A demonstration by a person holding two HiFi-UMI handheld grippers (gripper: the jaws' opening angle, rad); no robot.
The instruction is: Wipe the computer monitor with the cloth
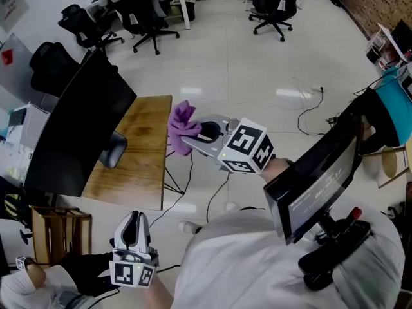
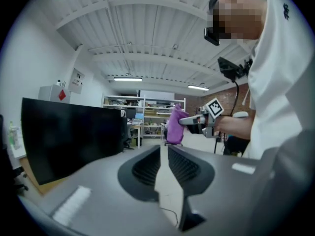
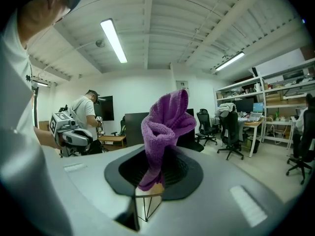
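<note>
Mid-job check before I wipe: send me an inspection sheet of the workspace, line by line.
Surface: wooden table, bare wood showing beside the monitor's base.
Job's things: black monitor upright on the table, screen dark; purple cloth off the table, held in the right claw.
Clutter: nothing seen on the table besides the monitor.
Grippers: right claw shut on the cloth, not touching the monitor; left claw narrowly open, empty, held low.
Cables: loose cable lying on the floor, away from the table.
Surroundings: office chairs, shelving at the back, a second person standing behind.
</note>
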